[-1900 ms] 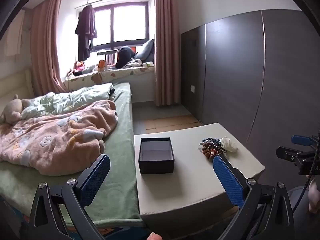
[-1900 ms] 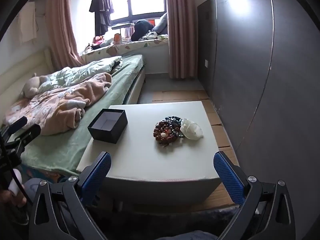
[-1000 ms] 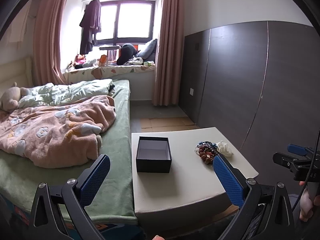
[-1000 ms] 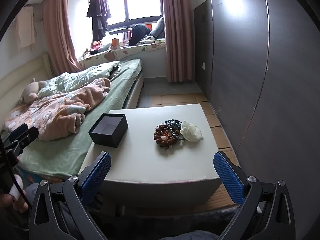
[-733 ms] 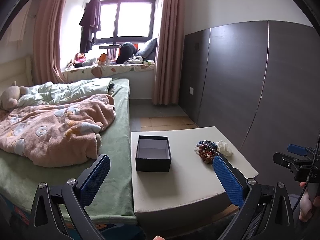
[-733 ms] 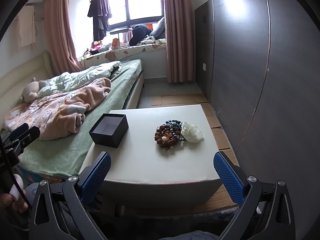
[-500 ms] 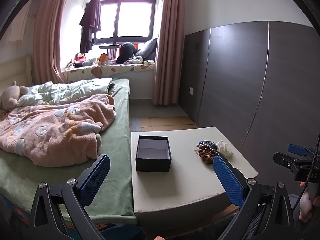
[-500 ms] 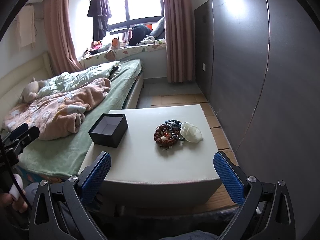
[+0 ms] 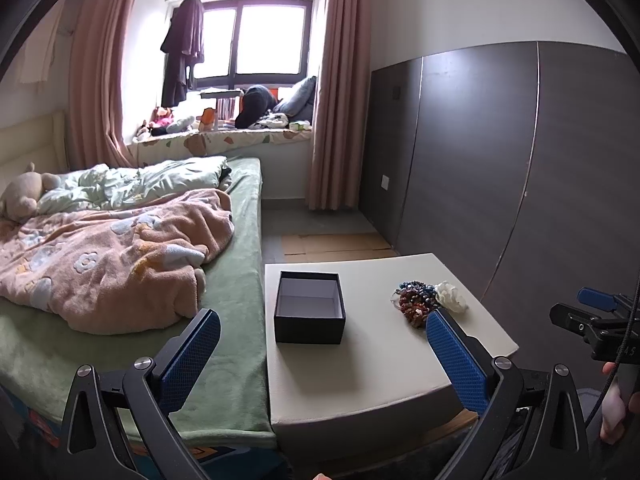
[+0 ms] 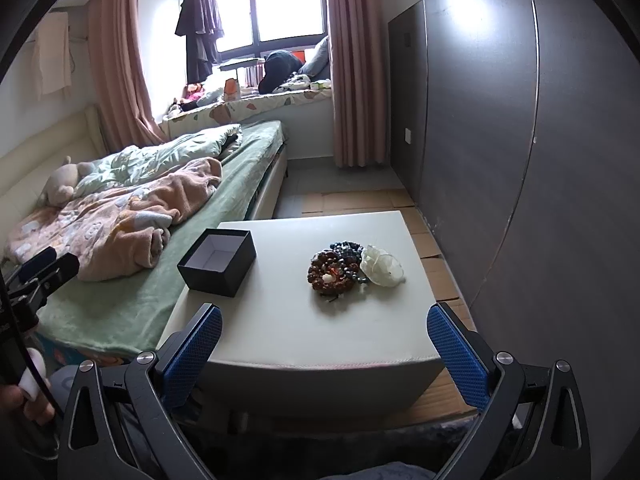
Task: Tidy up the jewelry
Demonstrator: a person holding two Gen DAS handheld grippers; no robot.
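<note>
Change: views near identical to half a second ago; farther back from the table (image 10: 304,340) than two seconds ago. No jewelry moved yet.
Meaning: task at start; approach pending.
Left gripper (image 9: 320,354): fully spread, empty, short of the near edge.
Right gripper (image 10: 324,344): fully spread, empty, short of the near edge.
Black box (image 10: 217,262): open, apparently empty, by the left edge.
Bead bracelets (image 10: 334,270): heaped toward the right edge, touching the white flower piece (image 10: 382,267).
</note>
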